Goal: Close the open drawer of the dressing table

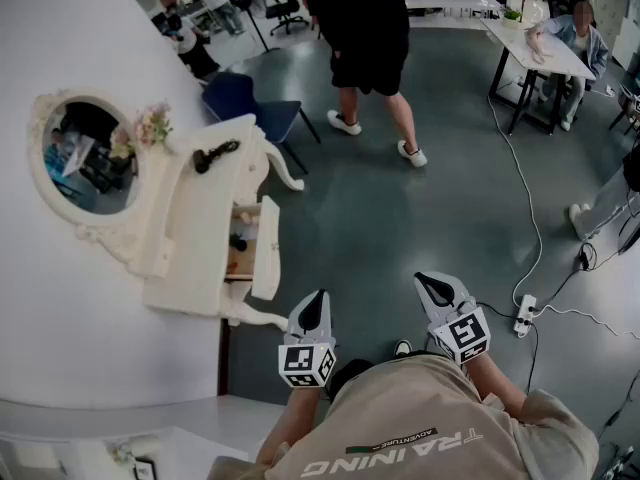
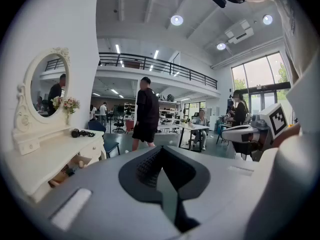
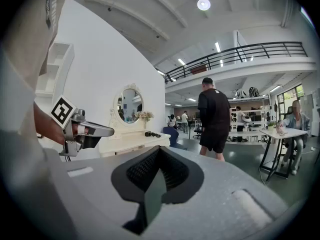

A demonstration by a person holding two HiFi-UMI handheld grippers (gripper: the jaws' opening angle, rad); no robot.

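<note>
The white dressing table (image 1: 205, 238) stands against the wall at the left, with an oval mirror (image 1: 90, 158). Its drawer (image 1: 266, 250) is pulled out toward the room, and small items show inside. The left gripper view shows the same drawer (image 2: 75, 163) at the lower left. My left gripper (image 1: 318, 298) is shut and empty, hanging over the floor to the right of the drawer and well apart from it. Further right, my right gripper (image 1: 424, 279) is also shut and holds nothing. Both point forward into the room.
A black object (image 1: 215, 154) and flowers (image 1: 150, 126) sit on the tabletop. A blue chair (image 1: 245, 103) stands beyond the table. A person (image 1: 370, 48) stands on the grey floor ahead. A power strip with cables (image 1: 525, 314) lies at the right, and a desk (image 1: 535, 43) stands at the far right.
</note>
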